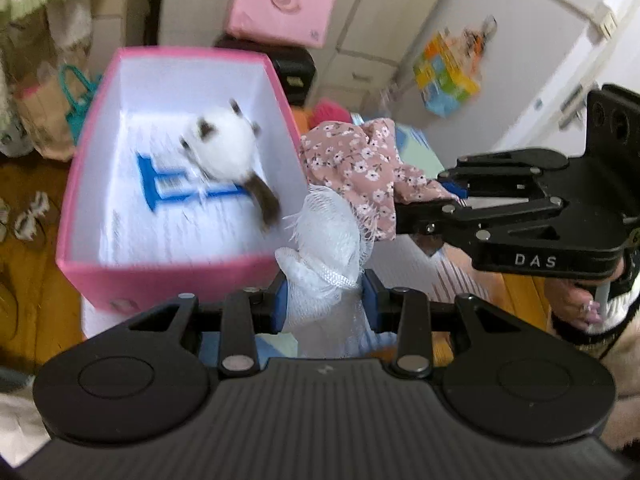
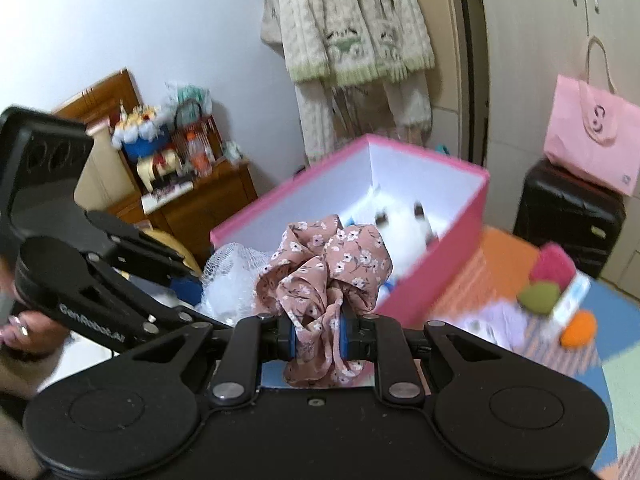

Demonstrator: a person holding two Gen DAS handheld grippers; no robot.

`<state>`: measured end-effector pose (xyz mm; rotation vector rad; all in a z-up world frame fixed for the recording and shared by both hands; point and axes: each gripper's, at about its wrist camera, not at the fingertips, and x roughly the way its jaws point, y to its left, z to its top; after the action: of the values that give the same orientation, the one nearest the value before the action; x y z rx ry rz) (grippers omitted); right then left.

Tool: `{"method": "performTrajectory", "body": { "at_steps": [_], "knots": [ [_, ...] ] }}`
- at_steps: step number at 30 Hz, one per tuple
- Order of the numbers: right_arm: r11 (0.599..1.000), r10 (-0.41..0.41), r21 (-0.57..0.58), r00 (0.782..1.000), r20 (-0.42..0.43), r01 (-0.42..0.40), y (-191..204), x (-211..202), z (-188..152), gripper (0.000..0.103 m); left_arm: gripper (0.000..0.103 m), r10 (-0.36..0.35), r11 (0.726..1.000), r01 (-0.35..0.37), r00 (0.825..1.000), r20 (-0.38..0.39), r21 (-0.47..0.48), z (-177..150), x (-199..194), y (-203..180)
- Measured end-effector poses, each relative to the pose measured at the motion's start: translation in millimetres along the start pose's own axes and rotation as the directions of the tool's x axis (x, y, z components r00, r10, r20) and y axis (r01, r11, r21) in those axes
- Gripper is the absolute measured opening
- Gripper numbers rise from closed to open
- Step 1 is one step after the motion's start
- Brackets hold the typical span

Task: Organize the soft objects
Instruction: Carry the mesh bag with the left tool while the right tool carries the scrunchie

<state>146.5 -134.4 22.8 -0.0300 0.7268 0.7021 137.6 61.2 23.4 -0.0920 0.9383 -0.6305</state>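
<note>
1. Pinching a white mesh puff between its blue pads, my left gripper holds it raised just beside the near right corner of the pink box.
2. My right gripper is clamped on a pink floral scrunchie; the fabric bunches above the pads and hangs below them, in front of the box's near wall.
3. Scrunchie and puff sit side by side, touching or nearly so; I cannot tell which.
4. Inside the box, on its white floor, lies a white plush toy with dark brown patches, blurred, partly over a blue printed mark.
5. Beyond the box stands a black suitcase with a pink paper bag on top.
6. To the right, on a coloured mat, lie a magenta ball, a green piece and an orange piece, all blurred.
7. A wooden cabinet with clutter stands at left; knitted garments hang on the wall.
</note>
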Motion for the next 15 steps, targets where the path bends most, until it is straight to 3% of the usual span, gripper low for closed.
{"method": "performTrajectory", "body": {
  "at_steps": [8,15],
  "knots": [
    [0.998,0.005,0.054,0.994,0.110,-0.011,-37.7,45.0,55.3,0.023,0.036,0.131,0.991,-0.131,0.978,0.160,-0.011,50.3,9.0,33.8],
    [0.998,-0.023,0.063,0.998,0.057,0.019,-66.0,101.8,82.8,0.023,0.036,0.220,0.975,-0.213,0.963,0.156,-0.062,87.5,49.6,66.5]
  ]
}}
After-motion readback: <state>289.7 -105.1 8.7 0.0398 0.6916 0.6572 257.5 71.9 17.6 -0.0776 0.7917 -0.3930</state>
